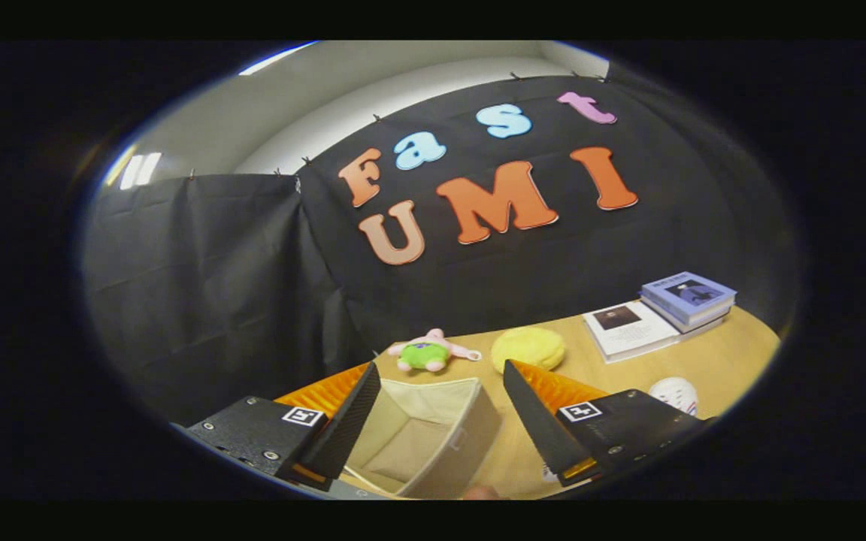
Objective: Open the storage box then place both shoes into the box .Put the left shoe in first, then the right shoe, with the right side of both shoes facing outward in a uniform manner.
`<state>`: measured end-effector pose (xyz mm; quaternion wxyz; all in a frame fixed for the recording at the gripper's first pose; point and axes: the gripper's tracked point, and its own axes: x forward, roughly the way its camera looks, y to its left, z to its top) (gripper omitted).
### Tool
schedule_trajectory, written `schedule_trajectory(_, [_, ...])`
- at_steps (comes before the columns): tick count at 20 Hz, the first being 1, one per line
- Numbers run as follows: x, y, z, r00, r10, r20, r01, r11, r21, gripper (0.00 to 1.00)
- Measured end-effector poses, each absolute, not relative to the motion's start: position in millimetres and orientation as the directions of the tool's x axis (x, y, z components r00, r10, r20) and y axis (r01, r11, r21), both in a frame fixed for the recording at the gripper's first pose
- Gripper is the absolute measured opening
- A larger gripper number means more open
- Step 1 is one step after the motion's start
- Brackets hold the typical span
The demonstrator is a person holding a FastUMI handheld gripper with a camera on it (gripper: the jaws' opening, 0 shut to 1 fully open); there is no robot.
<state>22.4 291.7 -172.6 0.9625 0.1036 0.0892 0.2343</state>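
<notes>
Gripper (440, 409) fingers apart above the open beige fabric storage box (422, 443); next, seek the left shoe, perhaps at 3 o'clock.

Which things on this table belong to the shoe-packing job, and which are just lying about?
Belongs to the job:
- storage box, open, inside bare, seen between the fingers
- claw, open, holding nothing
- white shoe, probably, partly hidden

Just lying about:
- green and pink plush toy
- yellow round plush
- stack of books
- white booklet
</notes>
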Motion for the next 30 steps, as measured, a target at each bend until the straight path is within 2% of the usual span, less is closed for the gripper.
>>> schedule_trajectory(5, [39.3, 242.4, -188.5, 0.931, 0.344, -0.122, -0.329, 0.936, 0.127, 0.98])
schedule_trajectory(11, [48.4, 206.5, -242.4, 0.946, 0.252, -0.205, -0.244, 0.968, 0.064, 0.98])
schedule_trajectory(21, [55.7, 170.4, -334.3, 0.919, 0.158, -0.362, -0.162, 0.987, 0.022, 0.99])
schedule_trajectory(30, [49.2, 166.9, -389.0, 0.868, 0.135, -0.477, -0.164, 0.986, -0.02, 0.98])
